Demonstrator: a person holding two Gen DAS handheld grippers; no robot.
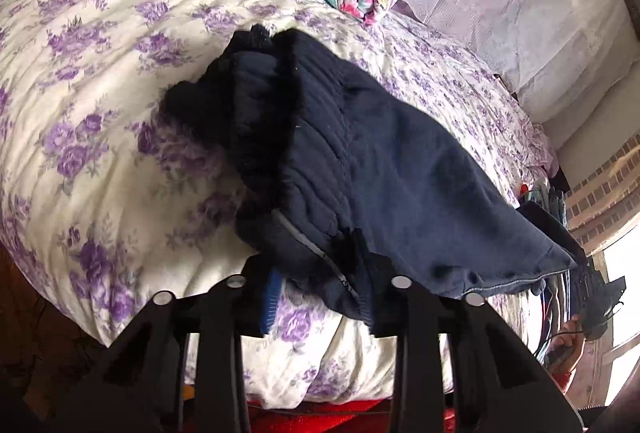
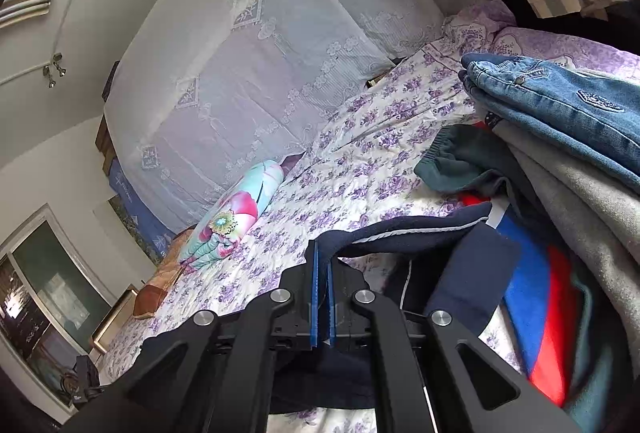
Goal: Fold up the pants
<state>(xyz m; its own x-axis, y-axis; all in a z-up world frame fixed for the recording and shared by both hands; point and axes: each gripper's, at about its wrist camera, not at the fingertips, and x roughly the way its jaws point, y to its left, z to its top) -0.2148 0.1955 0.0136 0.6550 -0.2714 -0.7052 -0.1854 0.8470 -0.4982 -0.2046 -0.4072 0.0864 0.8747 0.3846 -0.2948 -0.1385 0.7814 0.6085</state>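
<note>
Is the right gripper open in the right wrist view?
No: the right gripper has its blue pads nearly together, pinching an edge of the navy blue fleece-lined pants above the purple floral quilt.

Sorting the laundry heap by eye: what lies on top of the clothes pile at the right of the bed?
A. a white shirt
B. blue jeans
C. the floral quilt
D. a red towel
B: in the right wrist view, blue jeans crown the clothes pile.

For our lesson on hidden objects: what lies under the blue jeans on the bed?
Under the jeans is a grey garment, then green, red and blue clothes. The bed cover beneath the pile is hidden.
</note>
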